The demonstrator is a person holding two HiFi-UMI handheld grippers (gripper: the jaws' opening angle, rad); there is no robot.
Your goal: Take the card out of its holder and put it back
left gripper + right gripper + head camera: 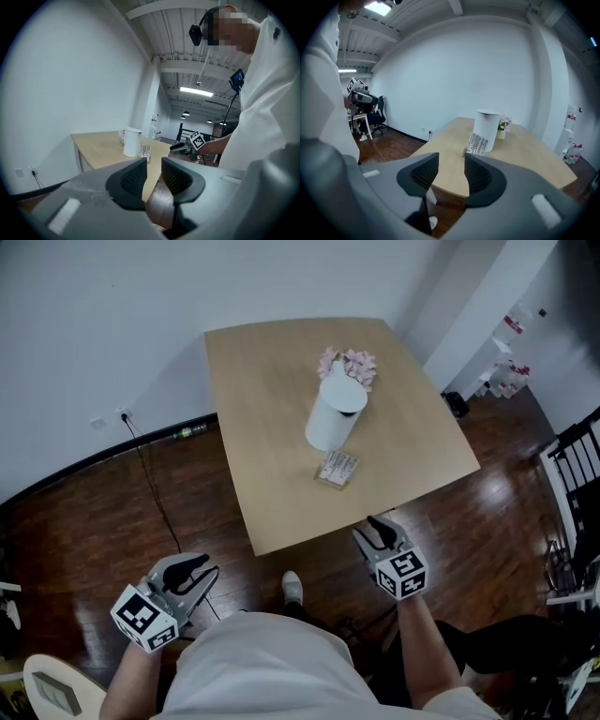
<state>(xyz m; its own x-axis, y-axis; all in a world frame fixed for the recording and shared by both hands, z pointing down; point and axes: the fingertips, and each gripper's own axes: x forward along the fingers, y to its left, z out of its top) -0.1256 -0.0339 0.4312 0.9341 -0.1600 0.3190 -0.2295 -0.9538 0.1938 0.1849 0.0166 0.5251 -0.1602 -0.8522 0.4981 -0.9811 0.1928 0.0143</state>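
A striped white card stands in its small holder (337, 468) on the wooden table (262, 427), just in front of a white cylinder (335, 415). The left gripper view shows the card (144, 151) far off, and the right gripper view shows the card (478, 143) closer. Both grippers hang off the table's near edge, above the floor. My right gripper (378, 526) (451, 171) is open with nothing between its pads, a short way from the card. My left gripper (199, 566) (153, 171) is lower left, its jaws slightly apart and empty.
Pink flowers (349, 364) stand behind the cylinder. A cable (155, 493) runs from a wall socket across the dark wood floor. A black railing (572, 474) is at the right, a pale chair (56, 690) at the lower left. My shoe (292, 587) is under the table edge.
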